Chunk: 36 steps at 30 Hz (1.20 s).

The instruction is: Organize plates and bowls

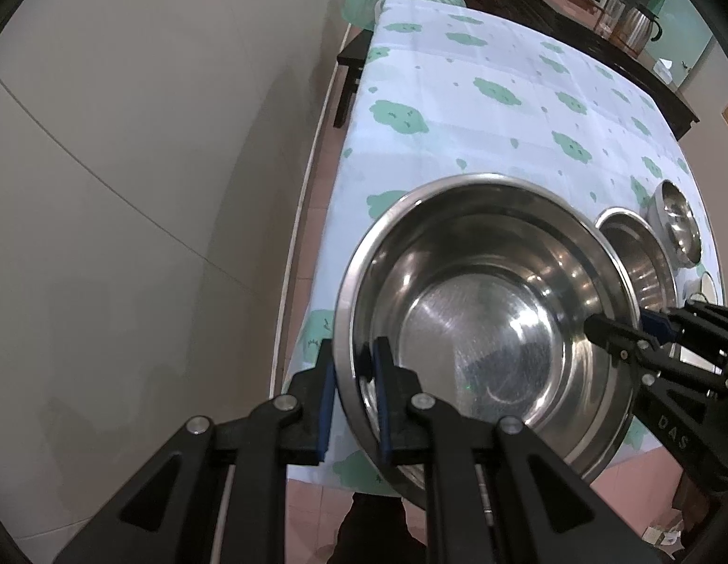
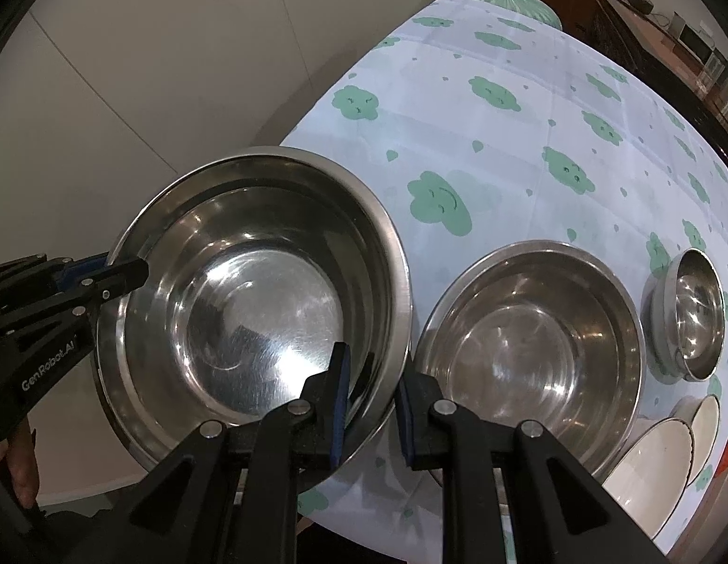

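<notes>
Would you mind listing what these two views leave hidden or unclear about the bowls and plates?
- Big steel bowl: its underside, and whether it touches the tablecloth, hidden by its own wall in both views.
- White dishes: cut off by the right wrist view's edge; their count is unclear.
- Small steel bowl: what it sits in is too small to tell.
- Left claw, right claw: each pinches the big bowl's rim.

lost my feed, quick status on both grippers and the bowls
Left gripper, right gripper both shut on big steel bowl rim. Medium bowl close beside.
</notes>
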Tool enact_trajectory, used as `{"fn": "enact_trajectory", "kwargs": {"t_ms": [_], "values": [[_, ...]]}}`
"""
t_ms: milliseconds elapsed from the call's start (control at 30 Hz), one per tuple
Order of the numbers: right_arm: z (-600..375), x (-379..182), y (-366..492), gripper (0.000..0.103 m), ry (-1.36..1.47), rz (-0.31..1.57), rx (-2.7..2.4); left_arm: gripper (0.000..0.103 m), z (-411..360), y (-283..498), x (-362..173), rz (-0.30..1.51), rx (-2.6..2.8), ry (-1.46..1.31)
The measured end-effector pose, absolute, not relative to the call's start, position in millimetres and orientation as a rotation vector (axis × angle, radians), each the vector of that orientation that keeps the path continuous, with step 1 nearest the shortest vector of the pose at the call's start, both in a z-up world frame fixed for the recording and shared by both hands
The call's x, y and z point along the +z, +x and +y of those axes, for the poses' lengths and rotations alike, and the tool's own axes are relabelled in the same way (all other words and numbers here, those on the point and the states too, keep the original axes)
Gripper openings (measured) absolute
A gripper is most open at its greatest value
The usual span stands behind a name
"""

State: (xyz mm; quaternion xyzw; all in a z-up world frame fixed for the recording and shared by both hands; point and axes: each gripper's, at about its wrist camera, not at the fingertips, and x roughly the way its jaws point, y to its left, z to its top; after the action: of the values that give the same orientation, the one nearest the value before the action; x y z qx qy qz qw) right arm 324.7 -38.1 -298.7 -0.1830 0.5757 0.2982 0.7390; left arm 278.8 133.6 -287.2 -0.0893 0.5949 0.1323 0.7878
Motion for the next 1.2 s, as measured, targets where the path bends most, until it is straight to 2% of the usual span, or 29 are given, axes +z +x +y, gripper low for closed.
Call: {"fn": "enact_trajectory", "kwargs": {"t_ms": [1200], "values": [[-36,-320,317,0.020,-0.444,1.257,0.654,0.014,133,277,-313,1.322,0.268,-0.194]]}}
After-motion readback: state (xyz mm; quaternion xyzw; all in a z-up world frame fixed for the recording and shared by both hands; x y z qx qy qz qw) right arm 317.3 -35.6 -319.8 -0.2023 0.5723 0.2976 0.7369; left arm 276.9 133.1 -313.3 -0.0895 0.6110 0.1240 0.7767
